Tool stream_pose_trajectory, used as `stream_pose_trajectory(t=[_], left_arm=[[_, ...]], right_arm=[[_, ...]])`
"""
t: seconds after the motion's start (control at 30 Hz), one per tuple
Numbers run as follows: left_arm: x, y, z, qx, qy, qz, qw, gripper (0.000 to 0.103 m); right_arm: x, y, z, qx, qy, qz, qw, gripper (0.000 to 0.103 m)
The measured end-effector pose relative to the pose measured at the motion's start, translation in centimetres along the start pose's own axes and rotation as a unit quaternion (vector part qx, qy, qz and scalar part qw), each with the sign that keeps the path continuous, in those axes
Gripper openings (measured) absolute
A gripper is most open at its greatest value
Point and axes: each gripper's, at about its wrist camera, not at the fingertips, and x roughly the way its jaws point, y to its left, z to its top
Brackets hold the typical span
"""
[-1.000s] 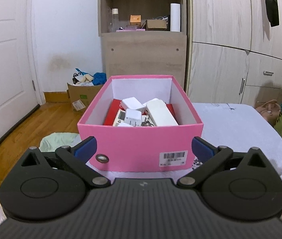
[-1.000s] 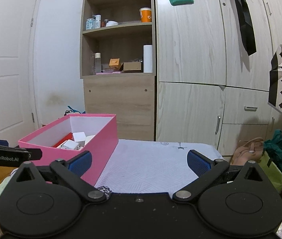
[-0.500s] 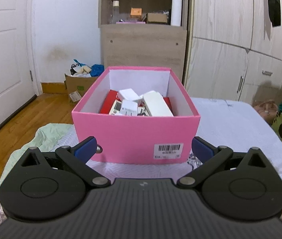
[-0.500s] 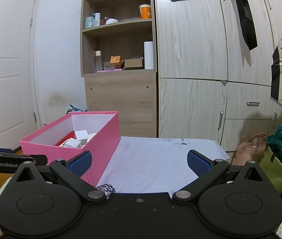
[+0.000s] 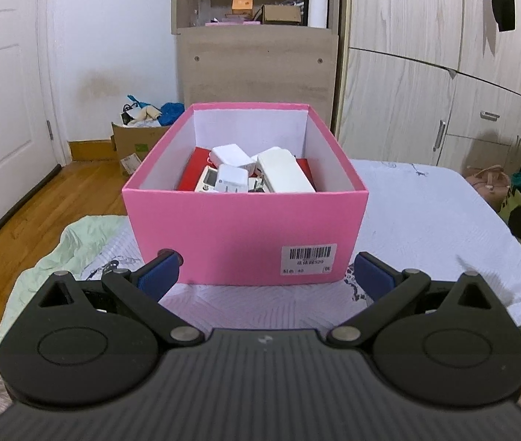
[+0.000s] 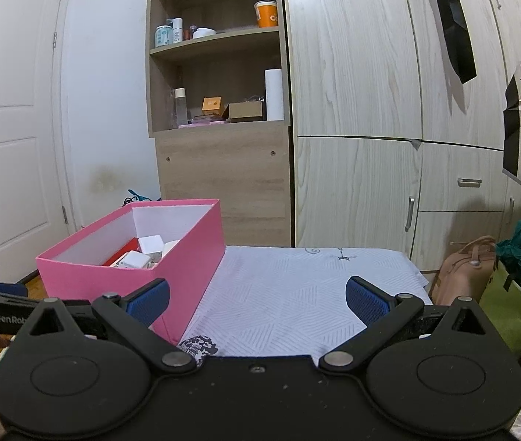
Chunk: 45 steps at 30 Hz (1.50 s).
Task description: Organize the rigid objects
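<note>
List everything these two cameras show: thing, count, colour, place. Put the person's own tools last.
box: 1, pink, on the bedspread, open top
chargers: at least 3, white, piled inside the box
flat case: 1, red, under the chargers in the box
bedspread: 1, pale lilac, patterned, under the box
blanket: 1, mint green, left of the bedspread
shelf unit: 1, wood, behind the box
paper roll: 1, white, on the shelf
cup: 1, orange, upper shelf
wardrobe: 1, light wood, right of the shelves
cardboard carton: 1, brown, on the floor by the wall
left claw: 1, black with blue pads, open, in front of the box
right claw: 1, black with blue pads, open, over the bedspread
</note>
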Motion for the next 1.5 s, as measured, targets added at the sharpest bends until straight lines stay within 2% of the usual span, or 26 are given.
stream_pose_trajectory(t=[0.3, 0.9, 1.1, 1.5], left_arm=[[0.2, -0.2, -0.4, 0.01, 0.009, 0.003, 0.9999, 0.103], [-0.5, -0.5, -0.4, 0.019, -0.015, 0.016, 0.9996, 0.103], [-1.5, -0.9, -0.3, 0.035, -0.054, 0.036, 0.9973, 0.103], [-0.8, -0.7, -0.2, 0.023, -0.023, 0.021, 0.9993, 0.103]], right_arm=[[0.0, 0.5, -0.1, -0.006, -0.003, 0.008, 1.0, 0.103], [0.4, 0.4, -0.1, -0.004, 0.006, -0.002, 1.0, 0.103], [0.5, 0.5, -0.1, -0.003, 0.011, -0.008, 1.0, 0.103], [0.6, 0.6, 0.0, -0.004, 0.016, -0.009, 1.0, 0.103]])
